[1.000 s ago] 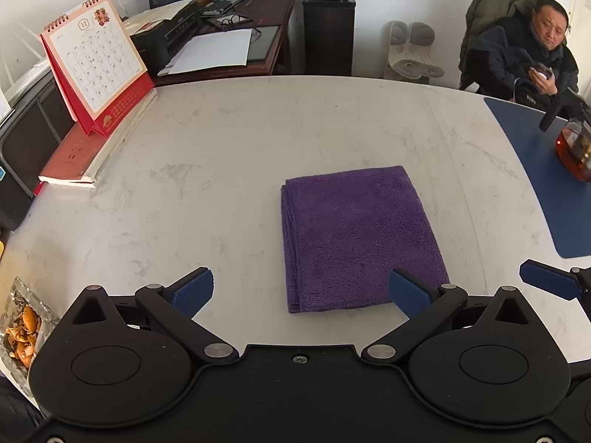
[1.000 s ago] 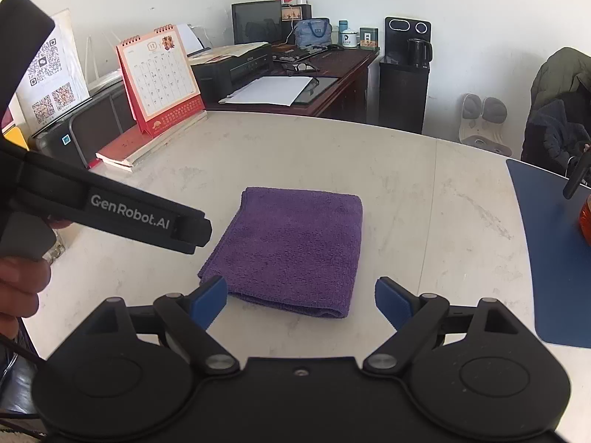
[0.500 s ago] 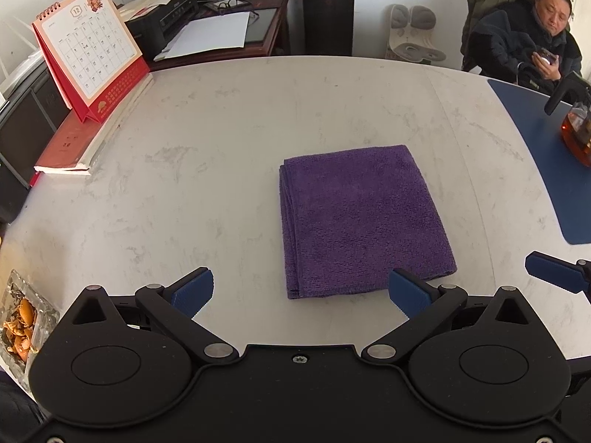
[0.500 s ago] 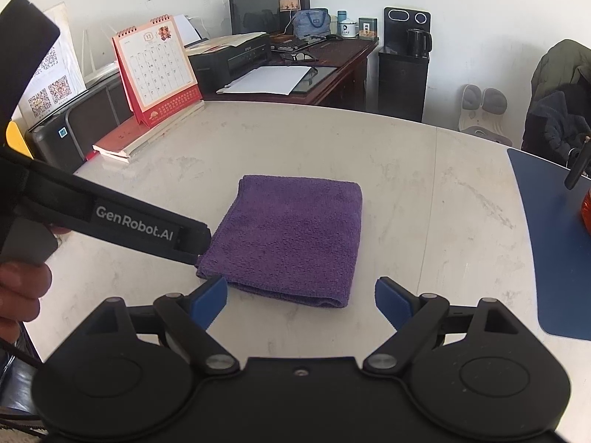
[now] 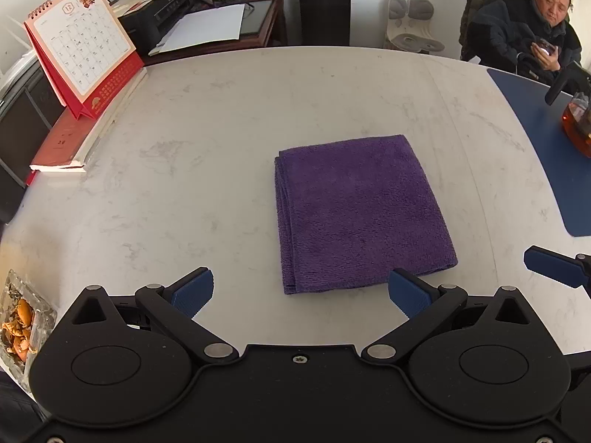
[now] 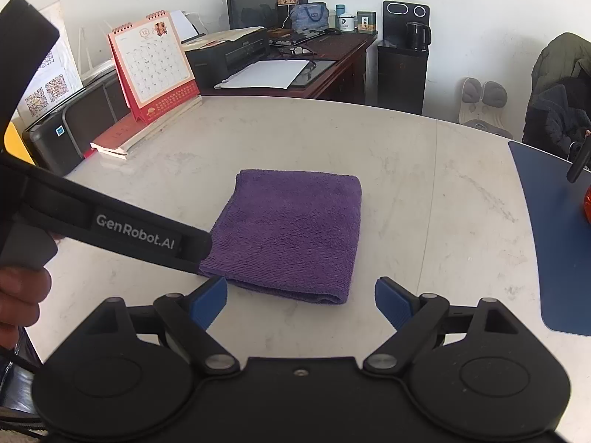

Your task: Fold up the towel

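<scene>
left wrist alone shows a seated person (image 5: 524, 33); both tools spread, purple towel (image 5: 358, 210) folded.

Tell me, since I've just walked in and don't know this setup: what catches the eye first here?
First the folded purple terry towel, lying flat mid-table on the pale marble-look tabletop. Next, two black claws with blue pads hang over its near edge, the left claw and the right claw, both open and empty. At the table's far left a red-based desk calendar stands on a red book.

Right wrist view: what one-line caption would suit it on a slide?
Open right hand-held gripper poised before a folded purple towel on a marble table, left hand-held gripper alongside.
</scene>
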The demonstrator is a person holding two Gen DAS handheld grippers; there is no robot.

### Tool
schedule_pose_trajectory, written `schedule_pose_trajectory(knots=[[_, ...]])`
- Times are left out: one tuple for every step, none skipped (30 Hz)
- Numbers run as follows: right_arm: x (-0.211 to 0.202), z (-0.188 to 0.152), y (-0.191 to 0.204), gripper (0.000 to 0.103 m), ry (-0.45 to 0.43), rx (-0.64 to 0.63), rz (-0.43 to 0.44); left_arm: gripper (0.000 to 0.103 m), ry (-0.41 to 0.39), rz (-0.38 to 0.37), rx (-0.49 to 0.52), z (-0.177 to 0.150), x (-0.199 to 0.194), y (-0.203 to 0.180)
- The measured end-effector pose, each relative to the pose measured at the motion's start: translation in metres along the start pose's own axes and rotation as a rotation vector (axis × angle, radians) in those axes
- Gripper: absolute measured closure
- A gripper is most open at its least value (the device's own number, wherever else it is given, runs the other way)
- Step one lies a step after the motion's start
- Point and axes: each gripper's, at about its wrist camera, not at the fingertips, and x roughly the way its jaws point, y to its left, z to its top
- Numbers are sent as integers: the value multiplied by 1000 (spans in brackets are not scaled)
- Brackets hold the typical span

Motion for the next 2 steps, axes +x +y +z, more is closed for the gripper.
schedule_pose_trajectory(knots=[[0, 0, 0, 17, 0, 0, 0, 0, 0, -1, 0, 0, 0, 0], [0, 0, 0, 17, 0, 0, 0, 0, -1, -1, 0, 0, 0, -1]])
